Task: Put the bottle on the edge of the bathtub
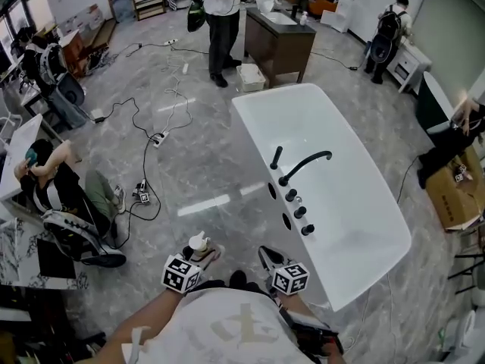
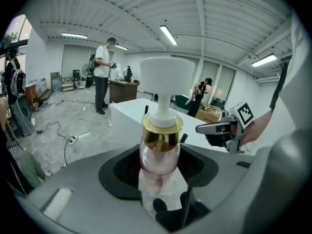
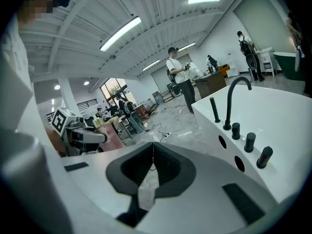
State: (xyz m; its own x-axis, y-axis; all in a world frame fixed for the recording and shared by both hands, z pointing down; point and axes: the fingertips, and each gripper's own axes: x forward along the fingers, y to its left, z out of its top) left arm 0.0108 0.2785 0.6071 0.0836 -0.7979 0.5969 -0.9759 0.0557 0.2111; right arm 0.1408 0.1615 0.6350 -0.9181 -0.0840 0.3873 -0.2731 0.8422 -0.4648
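Observation:
A clear pinkish pump bottle (image 2: 160,152) with a gold collar and a white pump head stands upright between the jaws of my left gripper (image 2: 160,165), which is shut on it. In the head view the bottle (image 1: 198,243) and left gripper (image 1: 203,253) hover over the floor, left of the white bathtub (image 1: 345,139). My right gripper (image 1: 265,255) is beside it, close to the tub's near corner. Its jaws (image 3: 152,156) are shut with nothing between them. The tub's rim (image 3: 229,150) carries a black faucet (image 3: 235,99) and several black knobs.
Cables and power strips (image 1: 158,138) trail over the grey floor to the left. A seated person (image 1: 61,184) is at the left, and another person (image 1: 221,21) stands by a dark cabinet (image 1: 279,40) behind the tub. Cardboard boxes (image 1: 455,192) lie at the right.

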